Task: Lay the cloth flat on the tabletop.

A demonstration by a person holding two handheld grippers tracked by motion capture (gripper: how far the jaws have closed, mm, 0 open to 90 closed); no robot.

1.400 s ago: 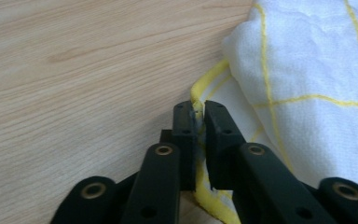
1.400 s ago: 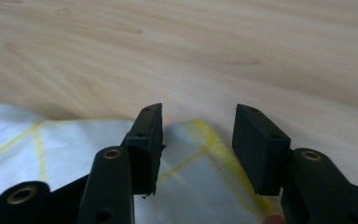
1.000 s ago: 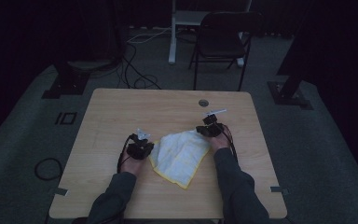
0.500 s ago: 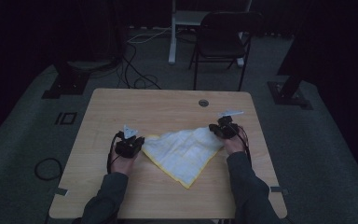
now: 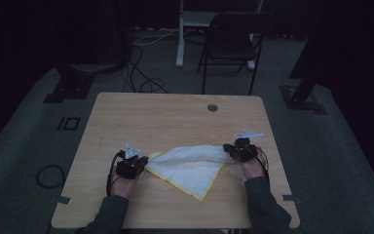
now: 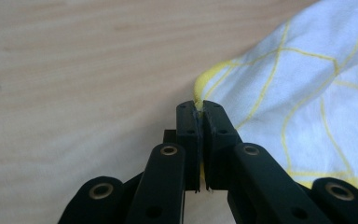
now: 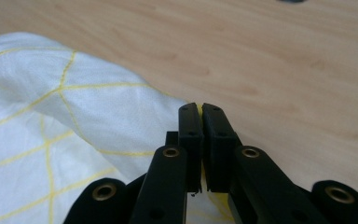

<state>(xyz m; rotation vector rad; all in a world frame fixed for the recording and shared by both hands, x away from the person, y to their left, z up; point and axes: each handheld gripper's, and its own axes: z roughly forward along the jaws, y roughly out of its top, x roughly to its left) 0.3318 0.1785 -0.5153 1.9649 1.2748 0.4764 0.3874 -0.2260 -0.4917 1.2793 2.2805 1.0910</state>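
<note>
Wooden table [image 5: 175, 117], thin white cloth [image 5: 190, 163].

A dark folding chair [image 5: 233, 41] stands on grey carpet [image 5: 24, 146] beyond the wooden table [image 5: 175, 117], dimly lit.

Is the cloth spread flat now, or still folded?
Partly spread. The cloth is stretched between the left gripper and right gripper, each pinching a corner; a triangular flap lies toward the person.

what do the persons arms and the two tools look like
Both tools, the left tool and the right tool, are black, each topped by a grey three-cornered plate, with a thin dark cable trailing. Their jaws are flat black bars with brass-coloured rivets. The sleeves are dark grey.
</note>
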